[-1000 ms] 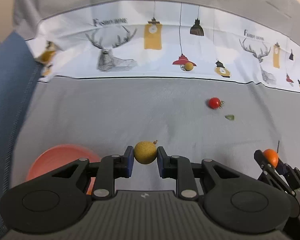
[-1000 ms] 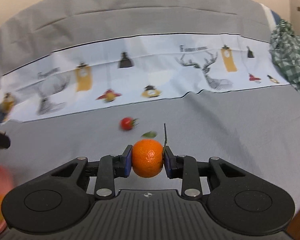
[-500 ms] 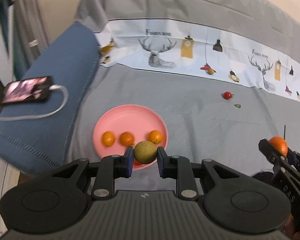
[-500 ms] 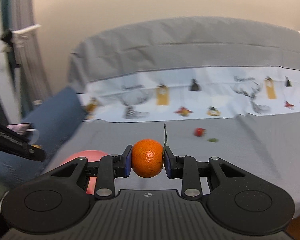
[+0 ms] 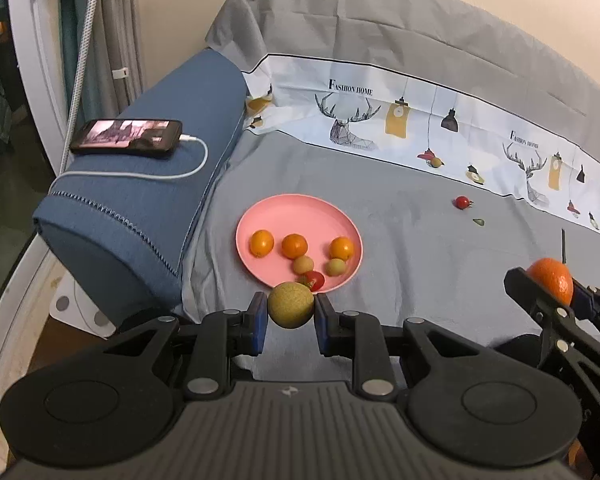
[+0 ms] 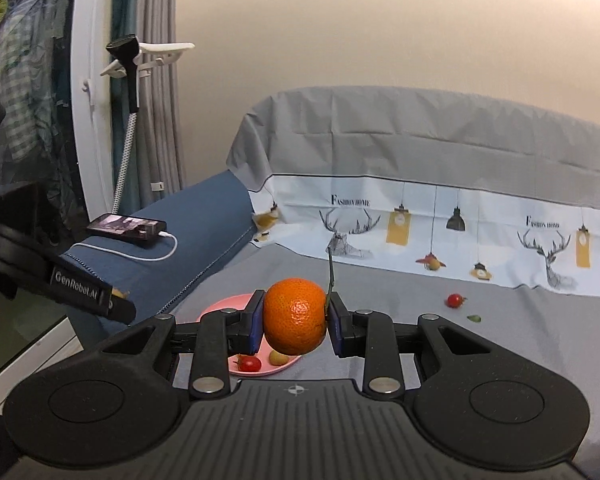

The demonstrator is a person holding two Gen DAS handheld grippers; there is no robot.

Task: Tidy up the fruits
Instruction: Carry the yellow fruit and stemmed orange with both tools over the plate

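Observation:
My left gripper [image 5: 291, 322] is shut on a round yellow-green fruit [image 5: 291, 305], held above the near rim of a pink plate [image 5: 296, 210]. The plate holds three small orange fruits [image 5: 294, 245], two small yellowish ones [image 5: 303, 265] and a cherry tomato [image 5: 314, 279]. My right gripper [image 6: 295, 324] is shut on an orange tangerine [image 6: 295, 316] with a stem, held up in the air to the right of the plate; it also shows in the left wrist view [image 5: 550, 280]. A loose cherry tomato [image 5: 462, 202] lies on the grey sheet far right.
A blue bolster [image 5: 148, 196] lies left of the plate with a phone [image 5: 126, 139] and white cable on it. A small green leaf [image 5: 479, 222] lies near the loose tomato. A printed white band [image 5: 420, 136] runs across the back. The bed edge drops off at left.
Both grippers have pulled back and risen, each still holding its fruit. The views swung left, so the plate, bolster and phone came into sight.

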